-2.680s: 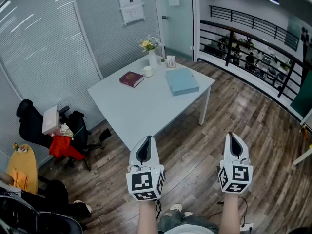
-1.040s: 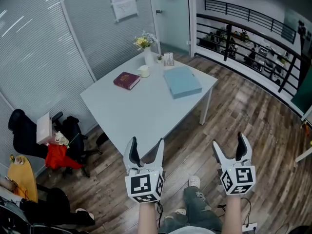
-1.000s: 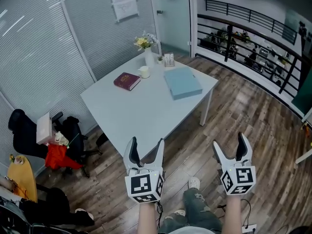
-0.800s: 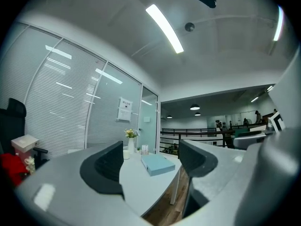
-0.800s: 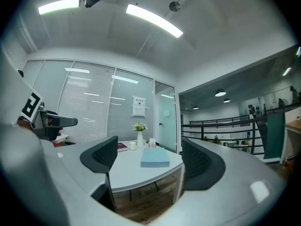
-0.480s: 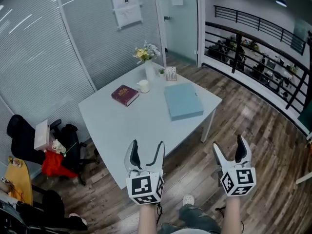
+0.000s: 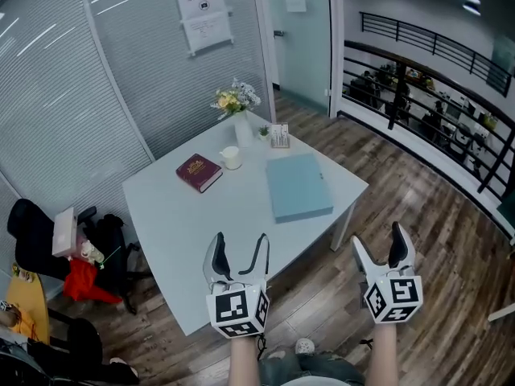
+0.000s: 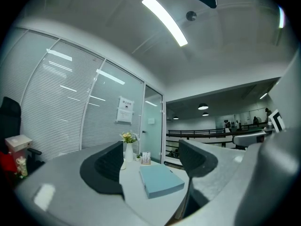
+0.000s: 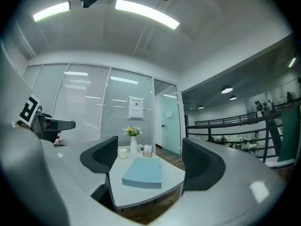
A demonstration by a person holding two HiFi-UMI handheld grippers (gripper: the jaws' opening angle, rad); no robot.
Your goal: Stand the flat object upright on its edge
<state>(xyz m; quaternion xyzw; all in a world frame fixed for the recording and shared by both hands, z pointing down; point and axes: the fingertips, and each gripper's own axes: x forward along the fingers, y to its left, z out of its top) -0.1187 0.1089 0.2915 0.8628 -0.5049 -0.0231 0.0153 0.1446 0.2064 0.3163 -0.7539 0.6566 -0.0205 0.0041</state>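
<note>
Office, a meeting corner by the look of it: glass partition walls [image 7: 72, 87] with shut blinds at ten o'clock, a printed notice [image 7: 203, 14] stuck to them at twelve, a white table [image 7: 185, 223] mid-room, a black swivel chair [image 7: 28, 223] at nine, a railing [image 7: 418, 63] over a lower floor at two, a strip light [image 8: 164, 20] overhead.

The left gripper [image 7: 239, 246] and the right gripper [image 7: 377, 246] are pale grey shells. Each ends in two curved jaws lined with black, finely ribbed pads [image 9: 101, 160]. Each carries a white cube [image 7: 238, 312] printed with black square markers on its faces. Thin black cables [image 7: 260, 342] hang under the cubes. The person wears faded blue-grey jeans [image 7: 290, 370] and a white shoe [image 7: 304, 346].
</note>
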